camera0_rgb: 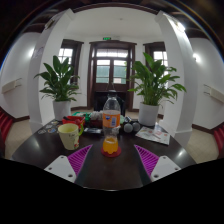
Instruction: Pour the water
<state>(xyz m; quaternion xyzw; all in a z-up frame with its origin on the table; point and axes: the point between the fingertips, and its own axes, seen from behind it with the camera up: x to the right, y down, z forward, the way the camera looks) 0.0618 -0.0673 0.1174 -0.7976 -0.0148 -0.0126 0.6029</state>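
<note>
The hand-held gripper point(111, 166) is hovering over a dark round bench point(40, 150), its two fingers spread wide with the pink pads point(78, 159) facing inward and nothing clamped between them. A small glass point(111, 146) holding orange liquid is standing on the bench in the gap between the fingertips, with clear space on either side of it. Just beyond the glass, a clear plastic bottle point(112, 112) with a red label is standing upright. To its left, a yellow-green cup point(69, 135) is sitting on the bench, well apart from the glass. Around the bottle a clutter of small items is lying; they are too small to tell apart, though a dark rounded one is showing just right of the bottle. Further right, some papers point(152, 135) are lying flat near the bench's edge.

Behind the bench, two leafy plants in white pots are standing, one on the left point(60, 82) and one on the right point(152, 85). Between them, at the back of the bright white room, a dark-framed door point(111, 68) is showing with a green sign above it.
</note>
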